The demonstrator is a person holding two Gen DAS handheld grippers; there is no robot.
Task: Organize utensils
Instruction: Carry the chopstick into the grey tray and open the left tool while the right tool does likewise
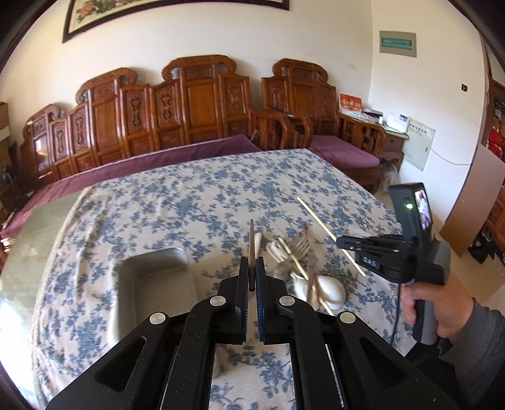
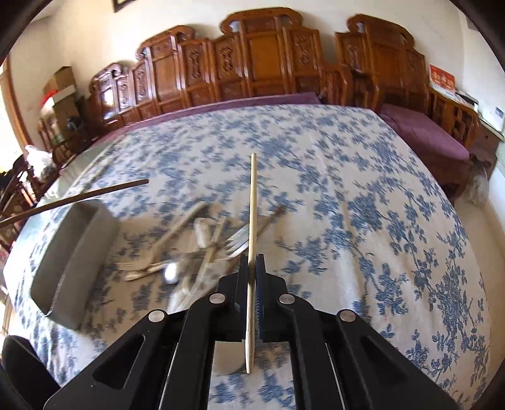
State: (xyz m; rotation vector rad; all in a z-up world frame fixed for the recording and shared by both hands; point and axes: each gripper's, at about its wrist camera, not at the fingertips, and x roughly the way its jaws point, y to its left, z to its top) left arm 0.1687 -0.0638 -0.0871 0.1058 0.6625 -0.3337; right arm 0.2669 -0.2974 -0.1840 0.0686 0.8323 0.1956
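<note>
Cloth (image 2: 363, 176) with a blue flower print covers the table, and a carved wooden bench (image 1: 195, 104) with purple cushions (image 1: 344, 151) runs along the white wall behind it. A framed picture (image 1: 164, 12) hangs above the bench.

A grey tray (image 1: 151, 284) sits on the cloth, just left of the left gripper (image 1: 251, 265). That gripper's jaws are pressed on a dark chopstick (image 1: 251, 252), which stands up between the pads; in the right wrist view the same stick (image 2: 79, 197) reaches across above the tray (image 2: 72, 252).

The right gripper (image 2: 251, 261) is pinching a pale chopstick (image 2: 252, 220), which points forward from its jaws over the cloth. From the left wrist view this pale stick (image 1: 328, 233) slants up and away, held off the table.

The pile (image 1: 303, 268) of remaining utensils lies on the cloth between the two grippers: forks (image 2: 148, 261), white spoons (image 1: 328, 290) and more pale chopsticks, crossed over one another and blurred. The pile sits just right of the tray.
</note>
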